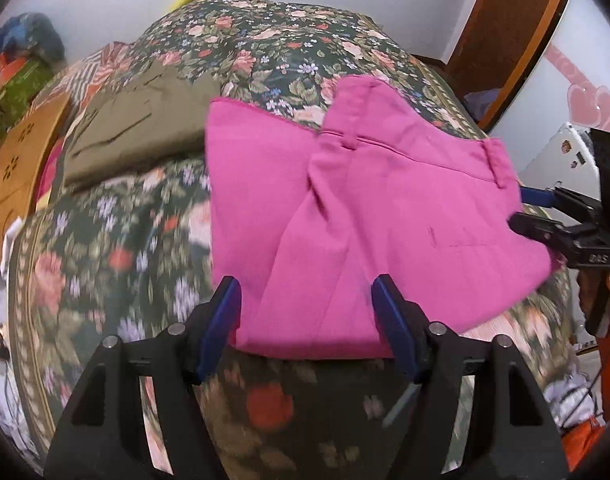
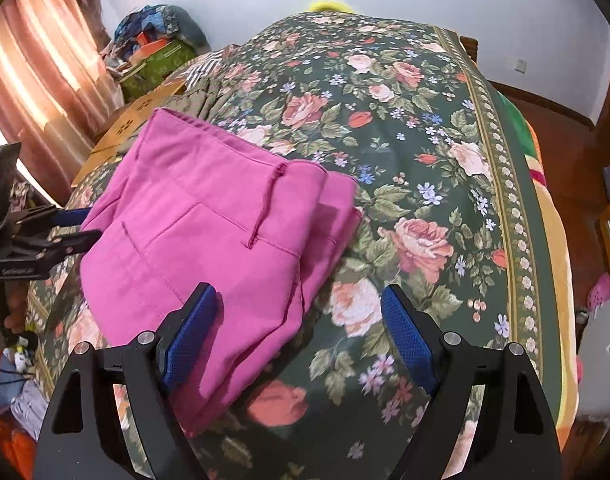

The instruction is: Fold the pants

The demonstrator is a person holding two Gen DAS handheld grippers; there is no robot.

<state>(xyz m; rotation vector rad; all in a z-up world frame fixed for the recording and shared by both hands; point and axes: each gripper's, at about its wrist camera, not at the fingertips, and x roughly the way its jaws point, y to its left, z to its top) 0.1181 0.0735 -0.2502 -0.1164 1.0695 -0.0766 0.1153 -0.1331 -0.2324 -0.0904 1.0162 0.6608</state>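
Folded pink pants (image 1: 345, 208) lie on a dark floral bedspread (image 1: 117, 248), waistband and belt loops toward the far right. My left gripper (image 1: 305, 300) hovers open over the pants' near folded edge, with its blue pads (image 1: 225, 312) on either side of the fabric and not pressing it. In the right wrist view the pants (image 2: 209, 232) sit to the left. My right gripper (image 2: 301, 304) stands wide open, its left pad (image 2: 193, 328) above the pants' corner and the other over bare bedspread (image 2: 425, 160). Each gripper shows at the other view's edge, next to the pants' side.
A folded olive garment (image 1: 137, 128) lies behind the pants on the left. A cardboard box (image 1: 21, 168) and a pile of bags and clothes (image 1: 21, 60) stand past the bed's left side. Curtains (image 2: 45, 80) hang at left. The bed's right edge (image 2: 553, 240) drops to the floor.
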